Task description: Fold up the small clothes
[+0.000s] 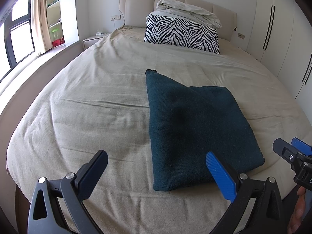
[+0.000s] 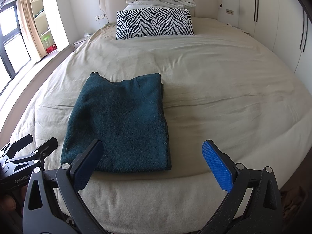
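A dark teal knitted sweater (image 1: 195,128) (image 2: 120,124) lies folded into a rough rectangle on the beige bedsheet (image 1: 87,101) (image 2: 224,101), near the foot of the bed. One narrow cuff end sticks out at its far left corner. My left gripper (image 1: 157,159) hovers open above the sweater's near left edge, holding nothing. My right gripper (image 2: 153,150) is open too, above the sweater's near right corner, with nothing between its fingers. Each gripper shows at the edge of the other's view.
A zebra-print pillow (image 1: 182,32) (image 2: 155,23) and a bundled white duvet (image 1: 189,11) (image 2: 159,0) sit at the headboard. White wardrobes (image 1: 280,39) stand on the right. A window and shelves (image 1: 54,13) are on the left. Bare sheet spreads around the sweater.
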